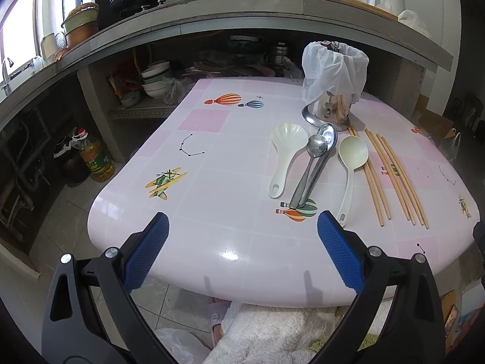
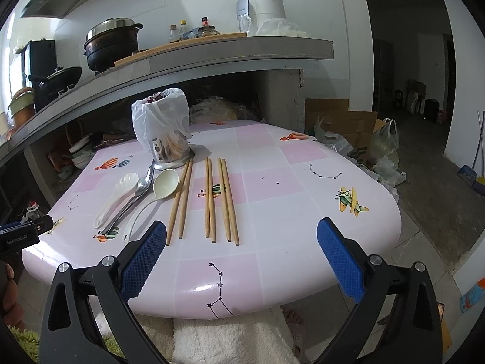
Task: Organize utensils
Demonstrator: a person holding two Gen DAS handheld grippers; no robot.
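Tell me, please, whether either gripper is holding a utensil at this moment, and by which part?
Nothing is held. The left gripper and right gripper are both open and empty, short of the spoons and chopsticks lying on the table.

Holder (image 1: 332,112) top wrapped in white bag (image 1: 333,69); contents show only through lower slots, kind unclear. Metal spoons (image 1: 316,163) overlap, handles crossing; lower handle partly covered. At 3 o'clock in left view, a dark object (image 1: 479,236) cut by the frame. At 9 o'clock in right view, the left gripper (image 2: 21,233) only partly in frame. Bottle labels (image 2: 206,25) on the counter too small to read. Under-counter shelf clutter (image 1: 236,57) dim, indistinct.
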